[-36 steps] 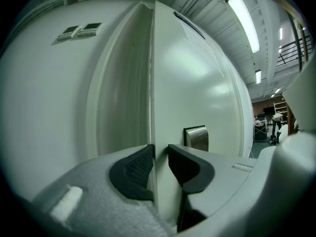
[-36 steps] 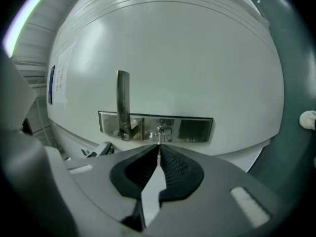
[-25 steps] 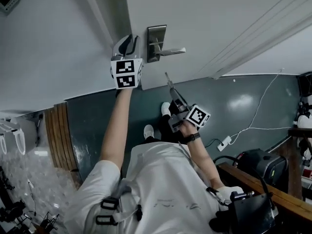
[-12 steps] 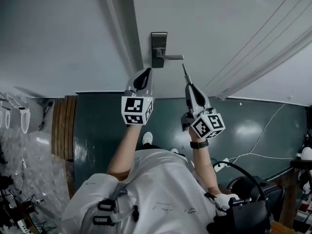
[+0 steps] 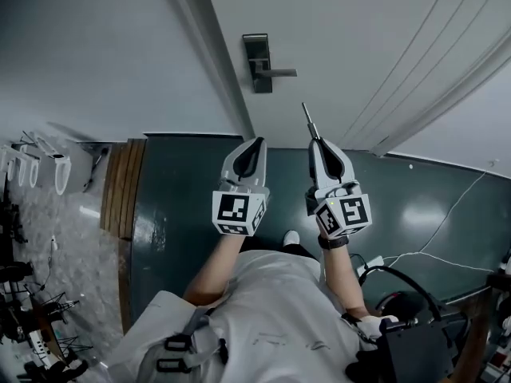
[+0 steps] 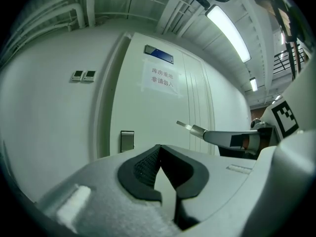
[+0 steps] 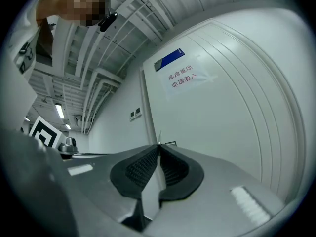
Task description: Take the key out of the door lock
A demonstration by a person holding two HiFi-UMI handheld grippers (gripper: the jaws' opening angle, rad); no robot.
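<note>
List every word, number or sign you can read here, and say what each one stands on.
"库房重地 / 非请勿入": white paper notice on the door.
Blue plate above it: print too small to read.
Square markers on the cubes: patterns only, no words.

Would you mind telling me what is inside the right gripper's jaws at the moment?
The right gripper is shut on the key, whose thin metal end sticks out past the tips. The part clamped inside is covered and cannot be seen.
</note>
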